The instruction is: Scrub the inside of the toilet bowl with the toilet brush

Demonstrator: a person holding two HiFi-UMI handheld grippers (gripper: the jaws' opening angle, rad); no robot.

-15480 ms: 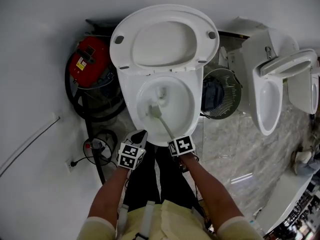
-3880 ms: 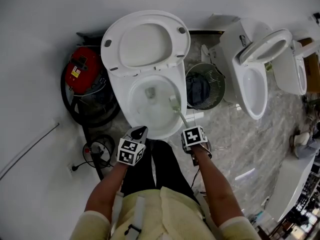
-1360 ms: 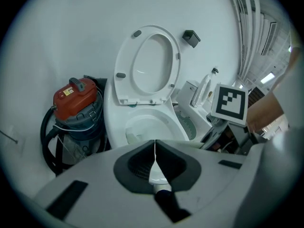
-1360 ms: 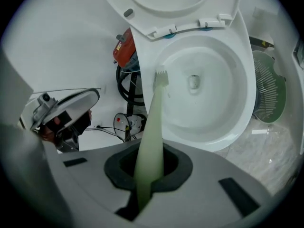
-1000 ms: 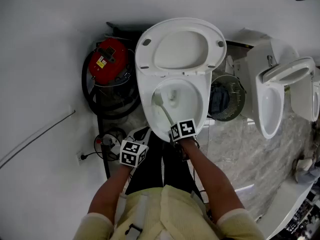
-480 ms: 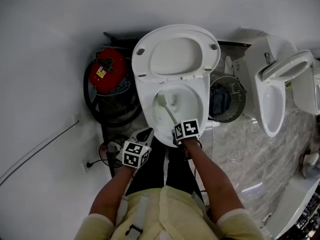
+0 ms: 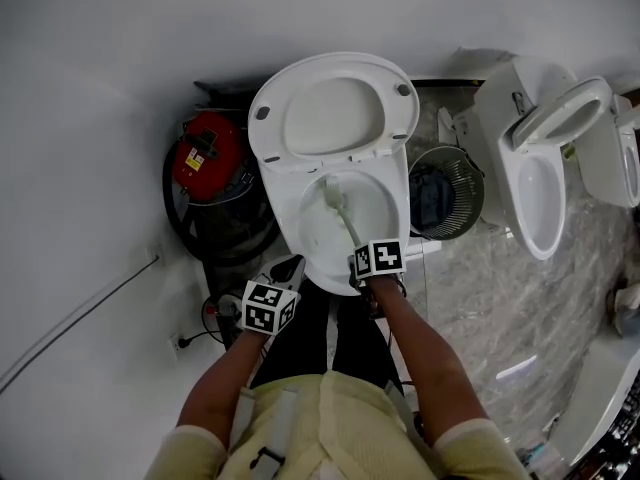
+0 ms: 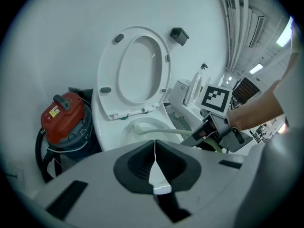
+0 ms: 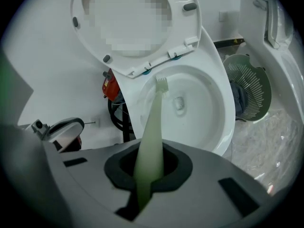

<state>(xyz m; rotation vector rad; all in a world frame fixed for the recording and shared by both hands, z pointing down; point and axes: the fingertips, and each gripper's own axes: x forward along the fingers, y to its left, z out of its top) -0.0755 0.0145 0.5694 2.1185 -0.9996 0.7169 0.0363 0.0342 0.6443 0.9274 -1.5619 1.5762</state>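
The white toilet bowl [image 7: 310, 253] stands with seat and lid [image 7: 332, 113] raised against the wall. A pale green toilet brush [image 7: 340, 211] reaches into the bowl, its head near the back left of the basin; in the right gripper view the toilet brush [image 9: 151, 127] points at the rear rim. My right gripper [image 7: 372, 268] hovers over the bowl's front rim, shut on the brush handle. My left gripper [image 7: 283, 273] hangs off the bowl's front left, jaws closed with nothing between them. The left gripper view shows the brush [image 8: 156, 133] lying across the bowl [image 8: 111, 137].
A red vacuum cleaner [image 7: 205, 158] with black hose sits left of the toilet. A wire waste basket [image 7: 447, 190] stands to its right, then a second toilet [image 7: 540, 183]. Cables and a wall socket [image 7: 185, 340] lie at the lower left. Marble floor stretches right.
The brush head has shifted slightly right and deeper toward the bowl's back. The right gripper stays over the front rim. The left gripper has not visibly moved.
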